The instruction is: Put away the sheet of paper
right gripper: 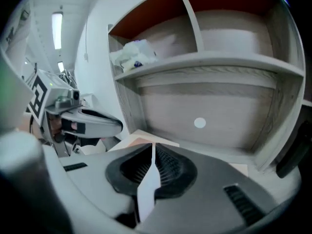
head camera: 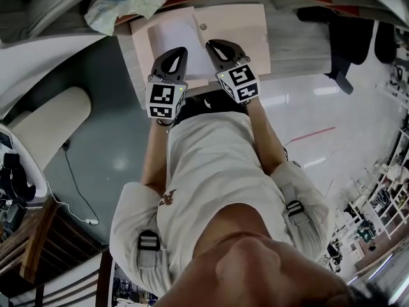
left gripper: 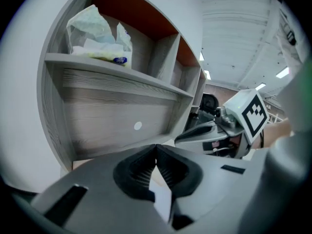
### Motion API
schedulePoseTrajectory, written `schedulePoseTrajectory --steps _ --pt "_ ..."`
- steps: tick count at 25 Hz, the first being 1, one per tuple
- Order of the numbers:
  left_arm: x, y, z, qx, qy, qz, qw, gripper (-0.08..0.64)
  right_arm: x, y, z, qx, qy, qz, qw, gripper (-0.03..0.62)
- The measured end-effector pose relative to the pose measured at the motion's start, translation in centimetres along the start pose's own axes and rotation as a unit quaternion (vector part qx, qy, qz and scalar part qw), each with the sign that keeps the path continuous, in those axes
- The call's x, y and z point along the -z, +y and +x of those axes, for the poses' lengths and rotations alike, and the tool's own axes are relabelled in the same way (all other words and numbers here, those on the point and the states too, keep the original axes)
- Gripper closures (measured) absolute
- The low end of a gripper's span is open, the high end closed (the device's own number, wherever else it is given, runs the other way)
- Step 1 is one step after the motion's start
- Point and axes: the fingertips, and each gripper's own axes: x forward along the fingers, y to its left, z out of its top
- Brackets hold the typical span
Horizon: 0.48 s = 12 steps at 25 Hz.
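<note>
A grey wood-grain shelf unit (left gripper: 122, 106) with red-brown back panels rises behind the grey counter (head camera: 291, 50). A black office chair (head camera: 351, 43) stands upper right on glossy white floor (head camera: 332, 107). Grey-blue floor (head camera: 102, 146) lies left. Ceiling strip lights (right gripper: 57, 26) glow.

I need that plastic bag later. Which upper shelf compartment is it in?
The left upper compartment, by the shelf's outer side wall: the crumpled plastic bag sits there. The compartment right of the divider shows no bag.

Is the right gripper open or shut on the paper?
Shut on the sheet of paper: the jaws of the right gripper pinch its white edge.
</note>
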Motion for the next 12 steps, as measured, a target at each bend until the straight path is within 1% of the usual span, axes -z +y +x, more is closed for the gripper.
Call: schedulePoseTrajectory --steps 3,5,8,12 --pt "-2.0 -0.2 -0.8 -0.001 -0.018 0.010 0.9998 0.540 -3.4 0.4 -2.4 0.001 -0.047 -0.014 0.999 0.569" --pt "-3.4 -0.3 -1.4 -0.006 -0.029 0.017 0.9994 0.540 -5.2 0.7 -3.9 -0.003 -0.068 -0.032 0.997 0.572" --pt "-5.2 -0.9 -2.7 -0.015 -0.047 0.023 0.9985 0.540 -7.0 1.4 -6.0 -0.012 -0.087 -0.058 0.994 0.572" --pt "-6.9 -2.0 -4.3 -0.028 -0.063 0.027 0.9973 0.540 -8.3 1.8 -8.0 -0.020 -0.108 -0.070 0.991 0.572"
